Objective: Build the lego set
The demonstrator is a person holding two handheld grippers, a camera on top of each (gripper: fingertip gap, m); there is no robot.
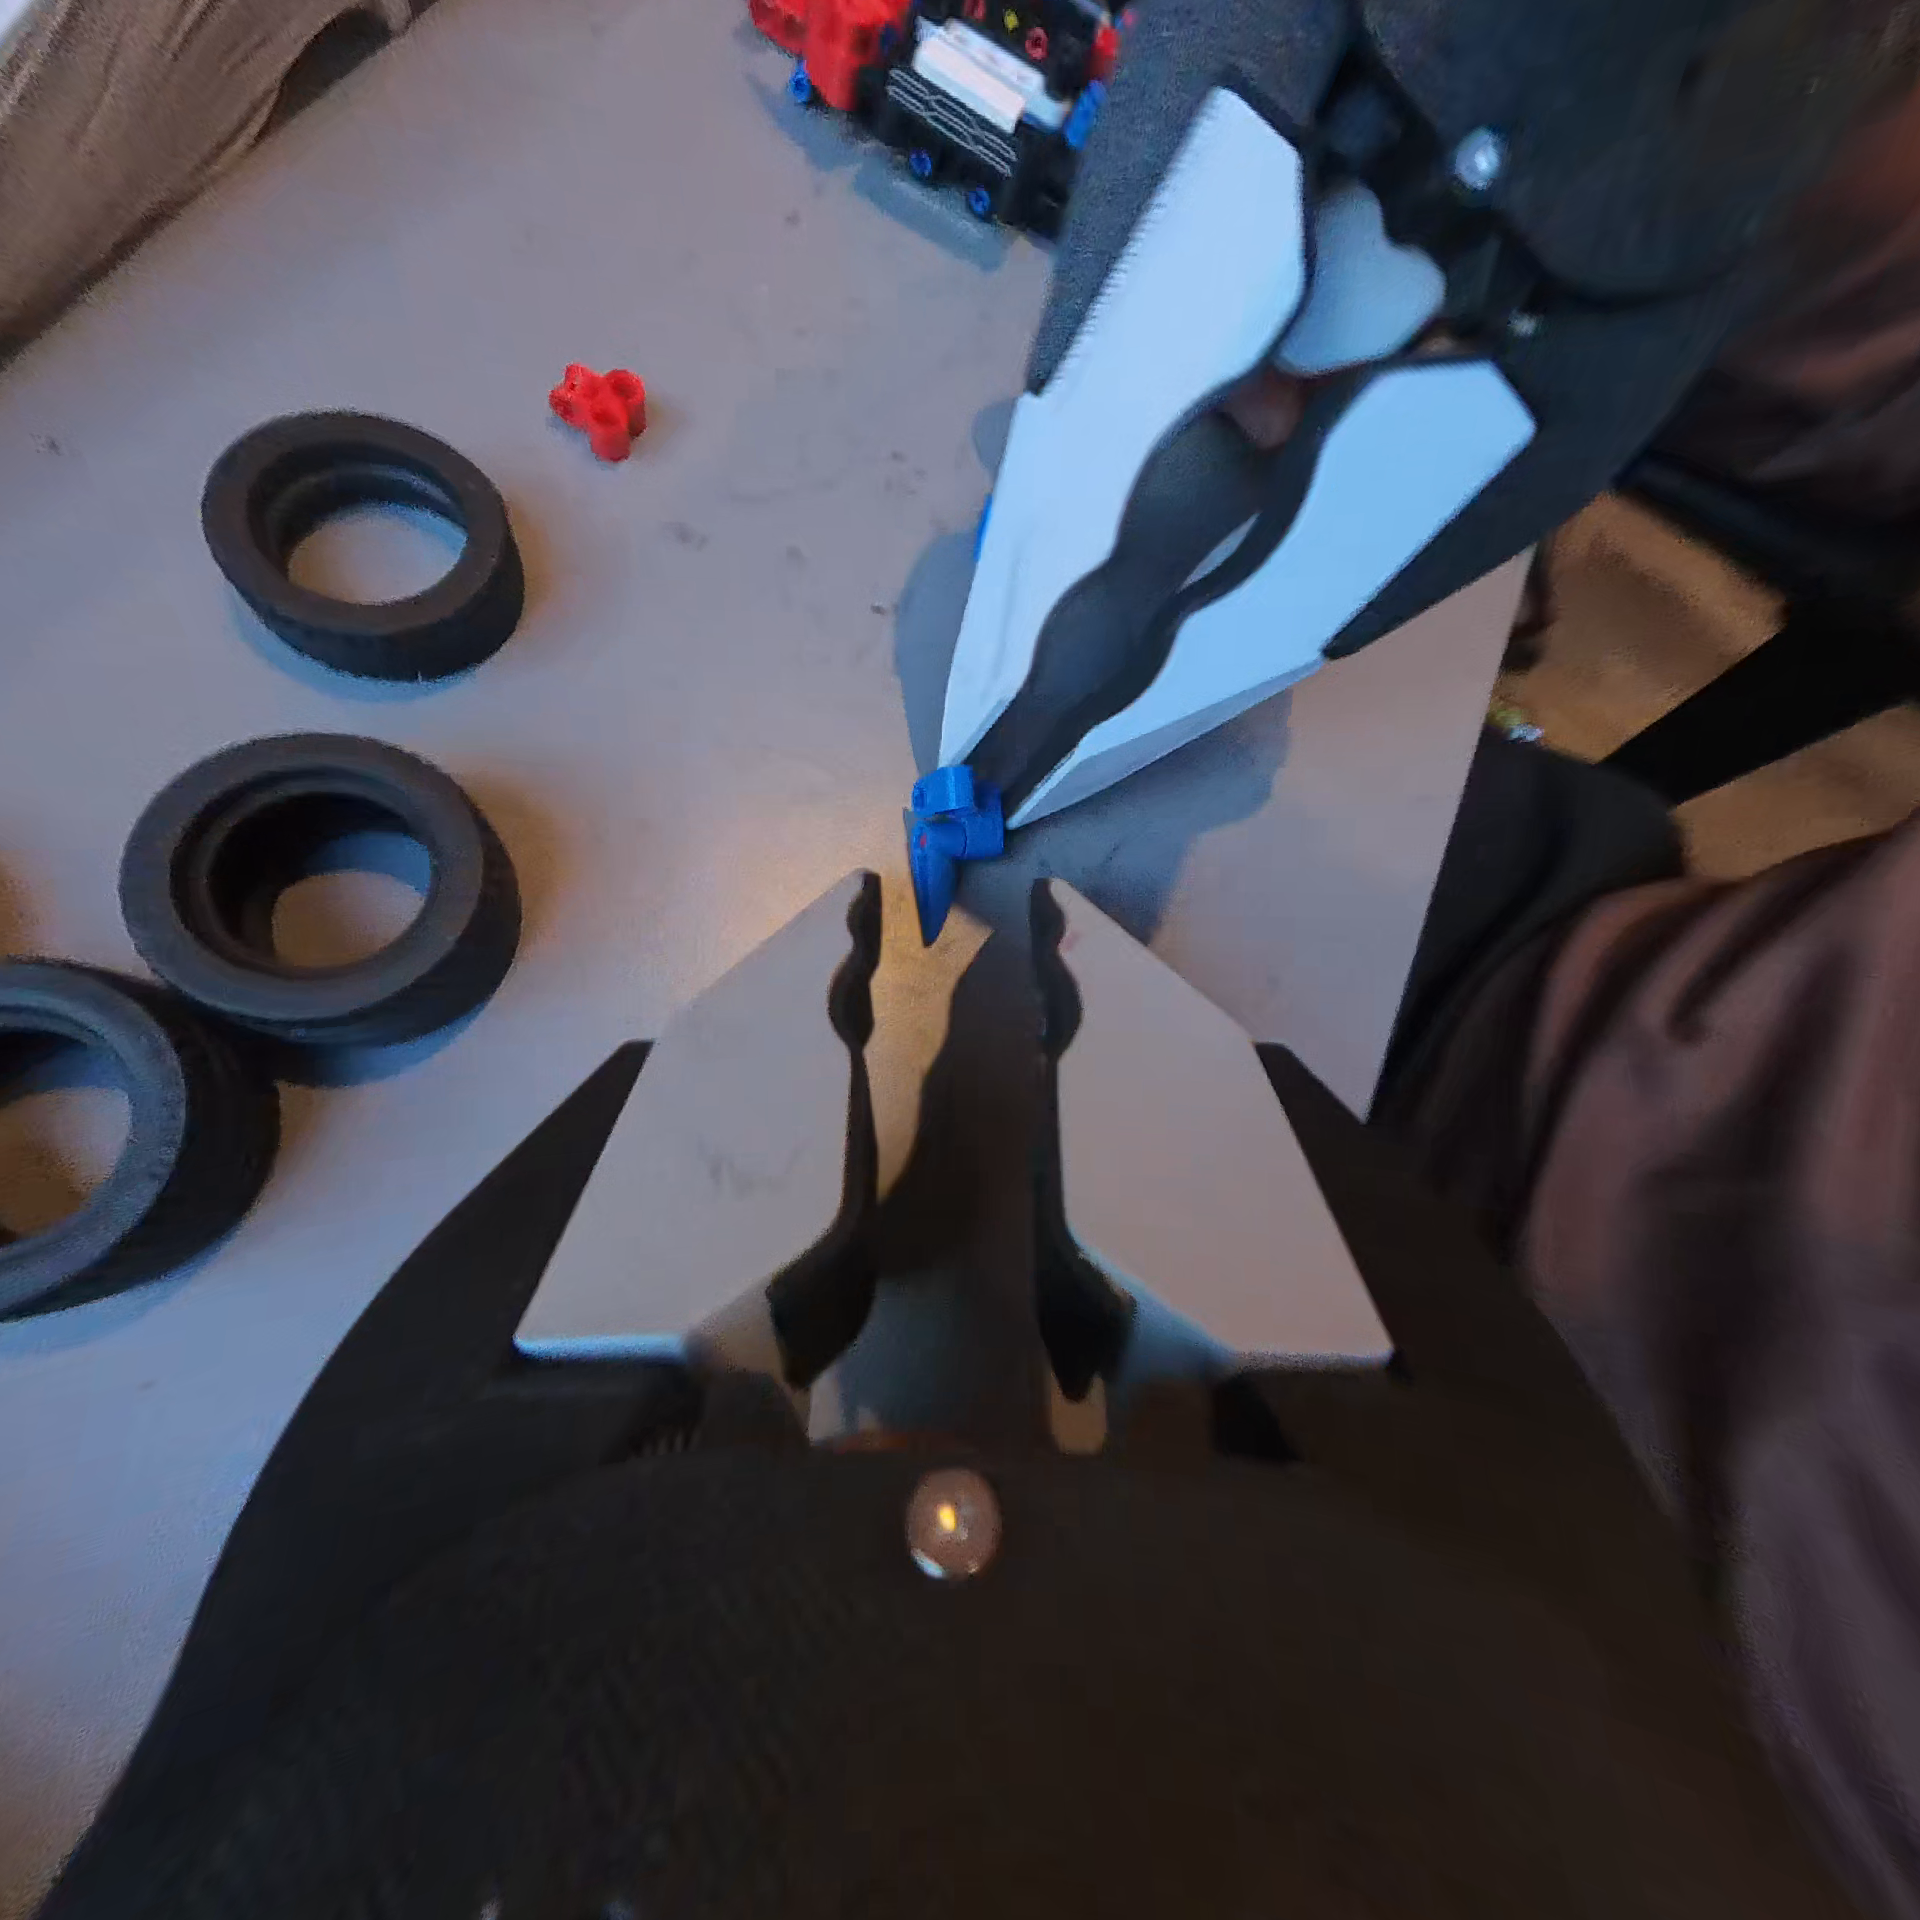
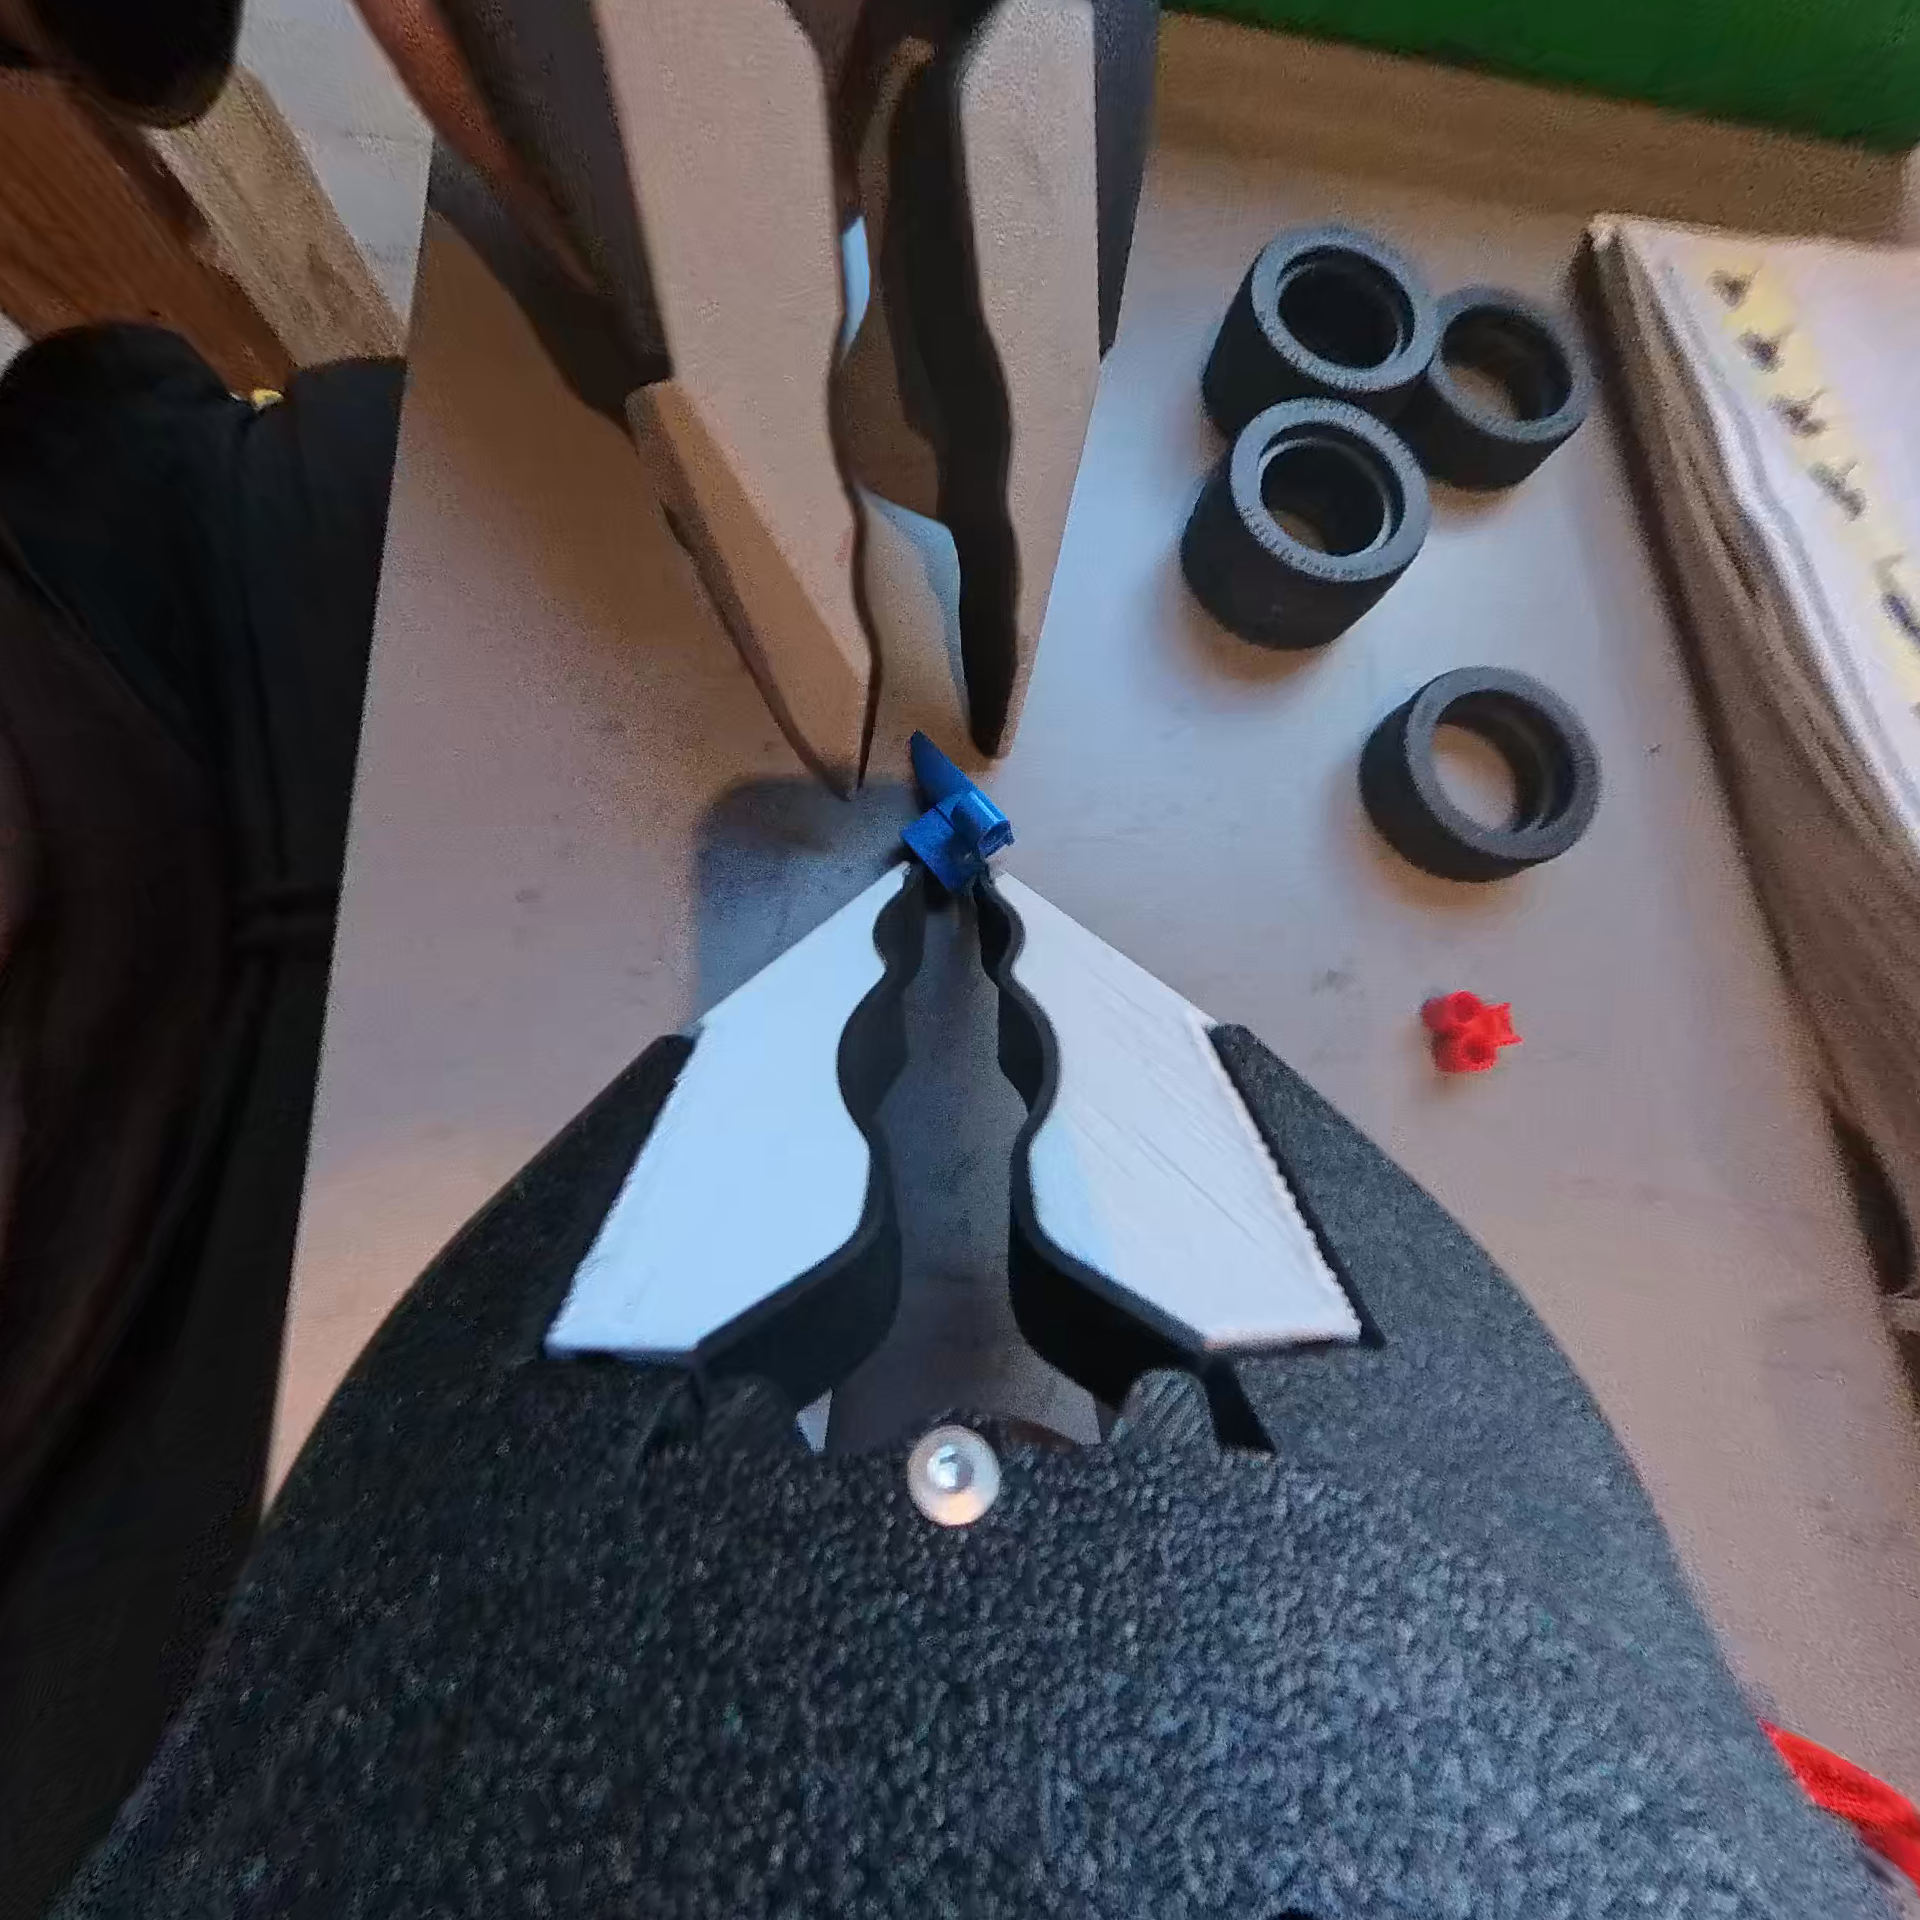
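**Blue piece pinched at bench centre**

No containers in view; parts lie loose on the bench [image 1: 675,644].

- Right gripper [image 2: 948,875]: clenched on a small blue piece [image 2: 958,821], held at the very fingertips just above the bench. Gripper slants down from the upper right in the left wrist view [image 1: 987,805].
- Blue piece [image 1: 951,831]: a pointed end sticks out toward the left gripper.
- Left gripper [image 1: 956,899]: released, fingers parted, tips either side of the piece's point; whether they touch it I cannot tell. In the right wrist view it comes down from the top [image 2: 925,758].
- Tyres [image 1: 358,540]: black, loose on the bench, four in the right wrist view [image 2: 1304,520], three clustered.
- Red piece [image 1: 600,407]: alone, between tyres and model.
- Model [image 1: 956,94]: red and black, part built, far edge of the bench.
- Box [image 2: 1787,436]: beside the tyres.
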